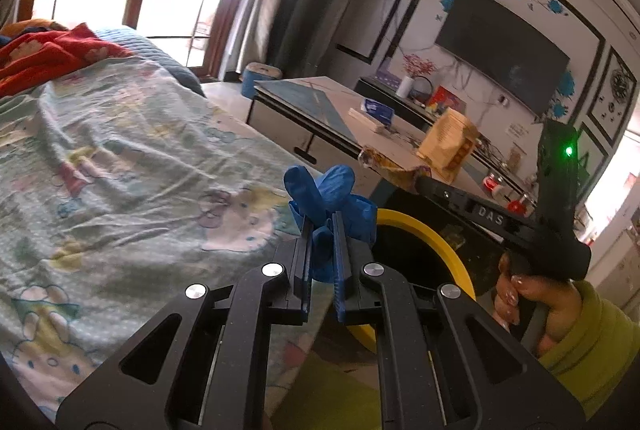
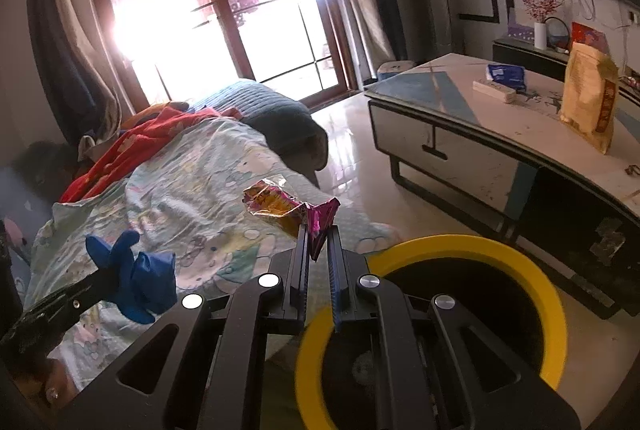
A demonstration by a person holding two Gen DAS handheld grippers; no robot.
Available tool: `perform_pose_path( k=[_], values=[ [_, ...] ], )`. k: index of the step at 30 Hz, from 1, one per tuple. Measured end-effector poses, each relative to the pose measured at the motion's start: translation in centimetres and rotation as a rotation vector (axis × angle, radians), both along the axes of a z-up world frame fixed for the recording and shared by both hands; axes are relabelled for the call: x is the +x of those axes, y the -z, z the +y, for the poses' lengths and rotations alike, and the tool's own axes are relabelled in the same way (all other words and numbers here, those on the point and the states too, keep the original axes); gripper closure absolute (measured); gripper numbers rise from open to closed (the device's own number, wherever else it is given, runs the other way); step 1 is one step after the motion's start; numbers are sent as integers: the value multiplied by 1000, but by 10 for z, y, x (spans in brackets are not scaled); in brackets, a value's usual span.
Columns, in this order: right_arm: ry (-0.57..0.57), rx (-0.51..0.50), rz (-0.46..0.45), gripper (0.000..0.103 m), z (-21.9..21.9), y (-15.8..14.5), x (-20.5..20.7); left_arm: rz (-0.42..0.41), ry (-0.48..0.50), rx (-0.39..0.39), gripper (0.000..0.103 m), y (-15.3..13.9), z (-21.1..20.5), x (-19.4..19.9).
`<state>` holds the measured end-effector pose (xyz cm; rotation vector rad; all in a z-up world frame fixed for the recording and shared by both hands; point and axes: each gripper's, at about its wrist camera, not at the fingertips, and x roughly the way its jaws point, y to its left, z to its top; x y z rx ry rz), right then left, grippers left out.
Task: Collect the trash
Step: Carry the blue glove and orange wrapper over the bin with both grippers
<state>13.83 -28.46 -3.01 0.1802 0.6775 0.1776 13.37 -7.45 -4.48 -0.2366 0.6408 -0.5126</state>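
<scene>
Left wrist view: left gripper (image 1: 322, 230) jaws clamped on crumpled blue rubber glove (image 1: 320, 190), held over bed w/ wrinkled cartoon-print sheet (image 1: 120, 150), beside round yellow-rimmed trash bin (image 1: 424, 230). Right gripper (image 2: 319, 242) jaws clamped on crinkly pink/gold foil wrapper (image 2: 288, 206), just left of bin rim. Glossy marble-look desk (image 2: 460, 118) behind, kraft paper bag (image 2: 588, 98) upright on it. Bin interior dark, contents unclear.
</scene>
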Motion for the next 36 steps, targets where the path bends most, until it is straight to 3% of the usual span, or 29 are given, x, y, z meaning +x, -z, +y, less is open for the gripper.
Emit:
perform_pose_path(
  k=[36],
  values=[
    [191,6,57,94,-119,24,-63,-11,229,194,98,11,-125,-26]
  ],
)
